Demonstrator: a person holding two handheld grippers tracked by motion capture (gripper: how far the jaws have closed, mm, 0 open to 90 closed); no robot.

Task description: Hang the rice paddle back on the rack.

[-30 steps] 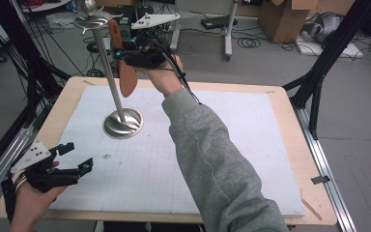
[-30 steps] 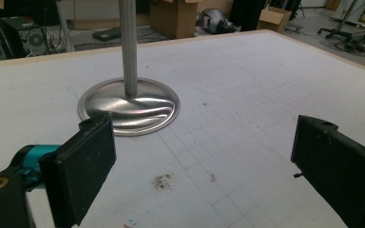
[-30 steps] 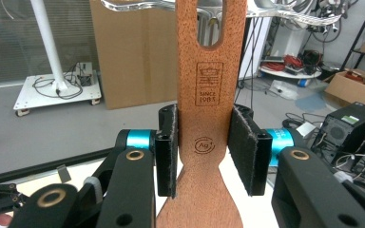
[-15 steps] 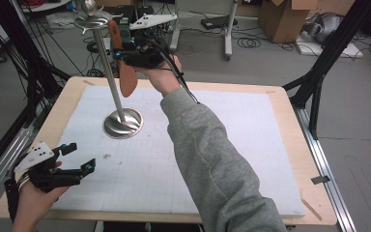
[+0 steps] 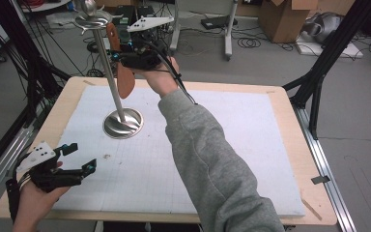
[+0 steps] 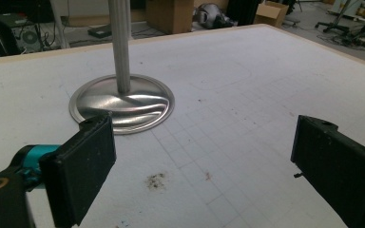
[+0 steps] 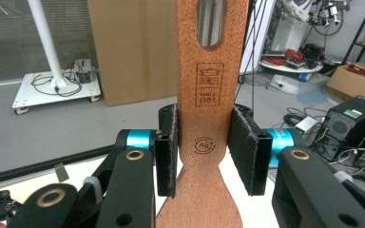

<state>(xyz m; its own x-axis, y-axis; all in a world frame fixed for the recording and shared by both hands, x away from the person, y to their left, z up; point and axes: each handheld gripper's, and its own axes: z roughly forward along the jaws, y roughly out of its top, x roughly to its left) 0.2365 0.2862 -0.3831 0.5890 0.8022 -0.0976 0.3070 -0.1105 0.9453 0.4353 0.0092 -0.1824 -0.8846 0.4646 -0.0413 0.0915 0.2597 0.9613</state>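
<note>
Looking down, I saw the table (image 5: pixel 290 145) carrying a steel stand (image 5: pixel 121 121) on its white mat. My right gripper (image 7: pixel 204 147) was raised beside the stand's top, jaws clamped on a wooden spatula's (image 7: pixel 209 95) handle. My left gripper (image 5: pixel 77 157) hovered low at the near-left corner, jaws wide apart, holding nothing.

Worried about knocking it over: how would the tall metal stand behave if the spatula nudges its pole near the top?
The stand is tall and thin, so a high nudge could tip it. Its wide round base lies flat on the mat, which probably steadies it. The polished metal might slide.
</note>
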